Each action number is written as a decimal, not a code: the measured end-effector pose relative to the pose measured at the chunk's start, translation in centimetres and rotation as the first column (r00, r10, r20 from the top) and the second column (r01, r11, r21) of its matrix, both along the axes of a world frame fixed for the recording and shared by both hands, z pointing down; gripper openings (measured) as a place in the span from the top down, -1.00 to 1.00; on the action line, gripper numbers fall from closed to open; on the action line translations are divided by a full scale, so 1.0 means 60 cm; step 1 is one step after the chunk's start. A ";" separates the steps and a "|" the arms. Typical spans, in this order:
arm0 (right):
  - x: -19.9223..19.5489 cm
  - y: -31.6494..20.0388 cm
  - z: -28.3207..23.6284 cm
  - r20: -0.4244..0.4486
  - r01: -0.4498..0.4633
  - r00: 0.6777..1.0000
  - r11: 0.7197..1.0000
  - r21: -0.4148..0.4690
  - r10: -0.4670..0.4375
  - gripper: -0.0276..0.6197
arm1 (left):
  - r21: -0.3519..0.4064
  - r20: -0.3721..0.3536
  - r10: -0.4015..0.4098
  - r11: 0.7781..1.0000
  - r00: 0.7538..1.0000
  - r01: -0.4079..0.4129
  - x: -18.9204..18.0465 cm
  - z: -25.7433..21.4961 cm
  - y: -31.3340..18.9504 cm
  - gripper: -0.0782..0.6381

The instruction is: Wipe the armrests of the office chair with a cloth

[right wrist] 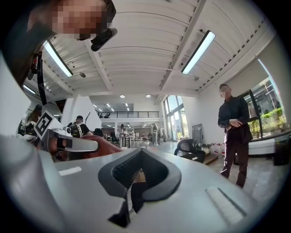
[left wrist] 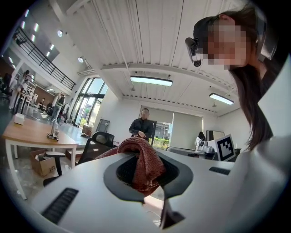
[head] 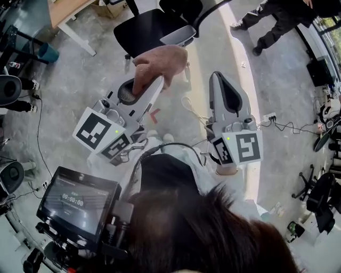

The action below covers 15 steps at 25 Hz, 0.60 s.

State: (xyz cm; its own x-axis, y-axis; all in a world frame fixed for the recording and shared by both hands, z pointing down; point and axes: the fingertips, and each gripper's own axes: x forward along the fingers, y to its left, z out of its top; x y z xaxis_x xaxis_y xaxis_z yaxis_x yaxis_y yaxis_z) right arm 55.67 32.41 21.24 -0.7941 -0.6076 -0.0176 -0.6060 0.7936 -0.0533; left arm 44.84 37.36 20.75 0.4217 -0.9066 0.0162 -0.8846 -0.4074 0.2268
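Observation:
In the head view my left gripper (head: 148, 81) is shut on a reddish-brown cloth (head: 160, 63), which bunches over its tip. The cloth hangs just short of the black office chair (head: 145, 31) and its grey armrest (head: 179, 35); I cannot tell if they touch. The left gripper view shows the cloth (left wrist: 142, 163) pinched between the jaws of the left gripper (left wrist: 145, 172), with the chair (left wrist: 97, 144) beyond. My right gripper (head: 219, 78) is to the right, shut and holding nothing. The right gripper (right wrist: 135, 178) points over the floor, with the cloth (right wrist: 105, 146) at its left.
A wooden desk (head: 68, 11) stands at the back left. A person in dark clothes (head: 278, 20) stands at the back right. Cables and a power strip (head: 270, 118) lie on the floor at the right. A screen unit (head: 75, 199) sits close at the lower left.

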 end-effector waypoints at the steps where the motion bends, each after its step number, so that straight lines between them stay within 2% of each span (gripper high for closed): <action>1: 0.001 -0.007 0.003 0.001 0.002 1.000 1.000 -0.006 -0.002 0.91 | -0.009 0.010 -0.011 1.000 1.000 0.012 -0.007 0.001 -0.006 0.65; 8: -0.025 -0.082 0.042 -0.005 0.004 1.000 0.998 -0.064 -0.004 0.91 | -0.082 0.023 -0.038 0.996 0.999 0.039 -0.066 0.043 -0.082 0.65; 12: -0.067 -0.143 0.073 -0.009 -0.018 1.000 0.996 -0.088 0.017 0.91 | -0.117 0.027 0.001 0.993 1.000 0.002 -0.108 0.087 -0.158 0.65; 15: -0.118 -0.202 0.090 -0.020 -0.063 0.998 0.992 -0.106 0.061 0.91 | -0.135 0.022 0.065 0.989 0.998 -0.061 -0.160 0.118 -0.235 0.65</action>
